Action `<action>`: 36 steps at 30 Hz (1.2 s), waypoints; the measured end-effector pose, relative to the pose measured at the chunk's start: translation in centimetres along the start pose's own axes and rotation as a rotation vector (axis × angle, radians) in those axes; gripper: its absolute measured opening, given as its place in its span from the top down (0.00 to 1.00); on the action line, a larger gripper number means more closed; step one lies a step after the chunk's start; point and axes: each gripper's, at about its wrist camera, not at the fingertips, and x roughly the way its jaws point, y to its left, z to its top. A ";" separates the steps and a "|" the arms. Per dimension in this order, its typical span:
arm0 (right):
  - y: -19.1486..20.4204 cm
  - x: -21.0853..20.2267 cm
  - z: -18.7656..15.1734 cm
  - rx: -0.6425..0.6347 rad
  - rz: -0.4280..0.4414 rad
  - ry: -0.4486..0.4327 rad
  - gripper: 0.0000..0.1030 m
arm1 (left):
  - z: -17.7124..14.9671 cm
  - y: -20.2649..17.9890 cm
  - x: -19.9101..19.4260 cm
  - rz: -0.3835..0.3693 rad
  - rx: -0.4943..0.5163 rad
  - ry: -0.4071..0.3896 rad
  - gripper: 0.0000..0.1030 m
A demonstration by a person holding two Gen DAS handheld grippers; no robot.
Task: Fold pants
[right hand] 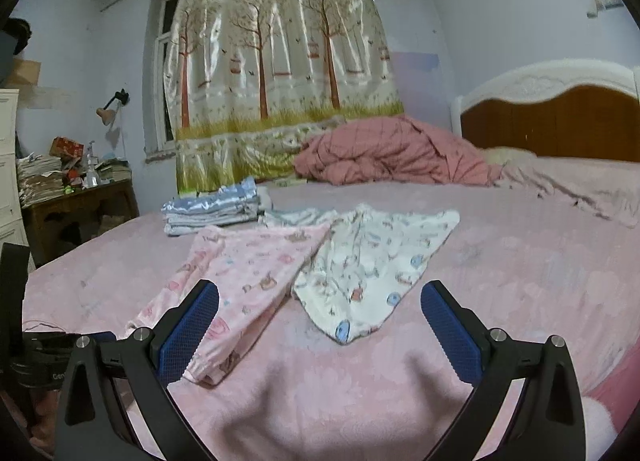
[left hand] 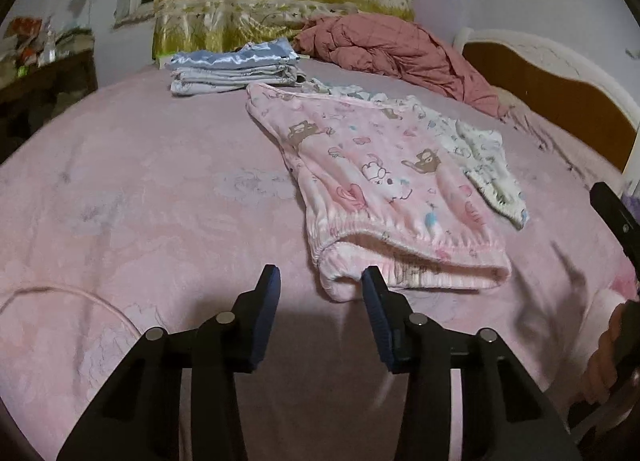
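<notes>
Pink printed pants lie flat on the pink bed cover, with the elastic waistband nearest me. They also show in the right wrist view. White printed pants lie beside them, partly under them in the left wrist view. My left gripper is open and empty, just short of the pink waistband's left corner. My right gripper is open wide and empty, hovering in front of both garments.
A stack of folded clothes sits at the far side of the bed, also in the right wrist view. A crumpled pink quilt lies by the headboard. A cluttered wooden table stands to the left.
</notes>
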 end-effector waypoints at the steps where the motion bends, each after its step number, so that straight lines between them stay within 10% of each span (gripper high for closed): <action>1: 0.0 0.4 -0.1 0.000 -0.002 0.012 0.01 | 0.0 -0.3 0.1 0.010 0.027 0.004 0.59; 7: 1.4 2.7 -0.6 -0.052 -0.042 0.093 0.02 | 1.2 -0.4 0.8 0.021 0.079 -0.007 0.59; 10: 2.6 4.4 -0.2 -0.016 0.073 0.181 0.25 | 2.2 -0.4 1.1 0.028 0.094 -0.042 0.60; 13: 4.3 6.5 -0.2 0.046 0.207 0.290 0.42 | 2.1 -0.1 2.1 0.008 0.077 -0.022 0.87; 17: 6.6 10.0 -2.6 0.015 0.140 0.424 0.92 | 1.3 0.7 0.8 -0.002 0.039 -0.079 0.90; 29: 8.0 10.7 -4.7 -0.106 0.032 0.417 0.93 | -0.8 1.3 0.9 0.076 -0.090 -0.071 0.91; 36: 5.1 9.5 -4.0 0.028 0.106 0.393 0.90 | -1.1 1.9 -0.7 0.077 -0.068 -0.109 0.67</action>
